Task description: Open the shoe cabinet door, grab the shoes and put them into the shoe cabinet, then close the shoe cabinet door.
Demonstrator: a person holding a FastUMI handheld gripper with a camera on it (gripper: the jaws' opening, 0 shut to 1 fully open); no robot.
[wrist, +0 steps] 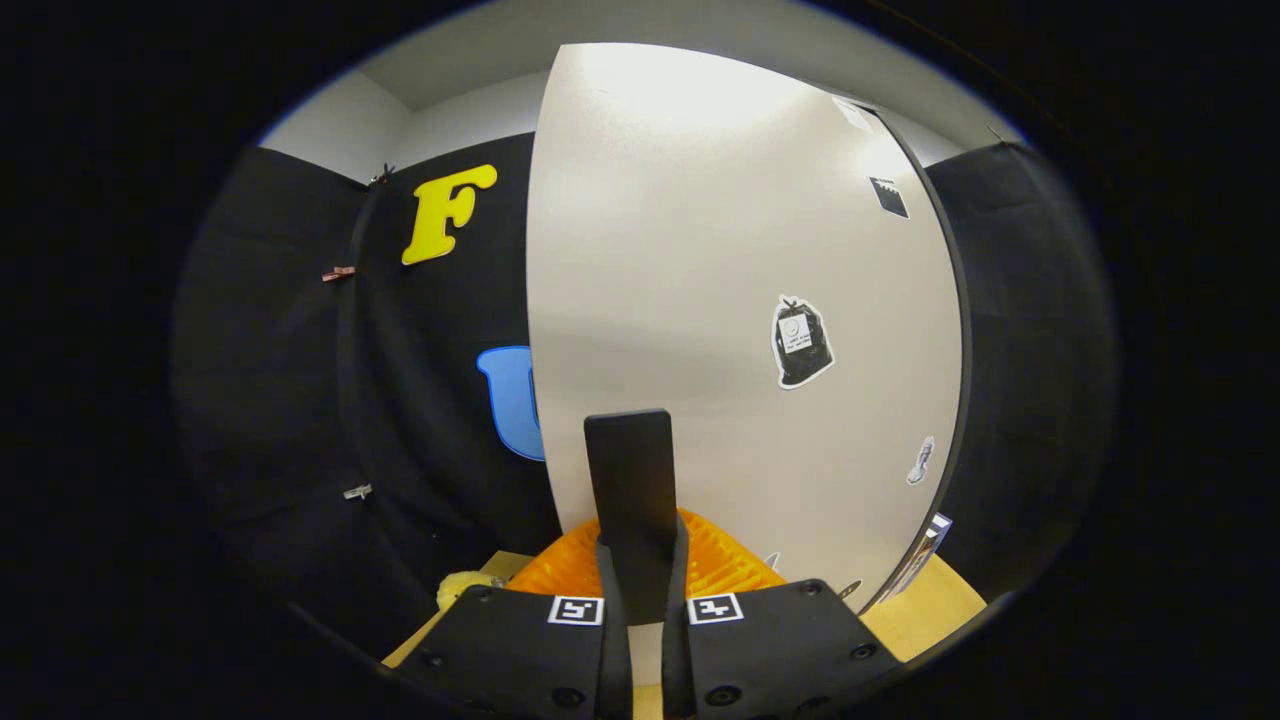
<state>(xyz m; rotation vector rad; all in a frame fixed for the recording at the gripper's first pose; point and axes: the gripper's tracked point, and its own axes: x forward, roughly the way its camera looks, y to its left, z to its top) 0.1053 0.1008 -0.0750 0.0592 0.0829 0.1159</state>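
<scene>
The white shoe cabinet door rises close in front of me, with a few stickers on its face. A black upright handle sticks out from the door's lower part and runs down between my fingers. My gripper is shut on this handle, one finger pressing on each side of it. A yellow fluffy shoe peeks out low to the left of the fingers, mostly hidden. The cabinet's inside is hidden behind the door.
Black cloth walls stand to the left of and behind the door, and also on the right. A light wooden surface lies under the door's lower right corner. The door's dark right edge curves down to it.
</scene>
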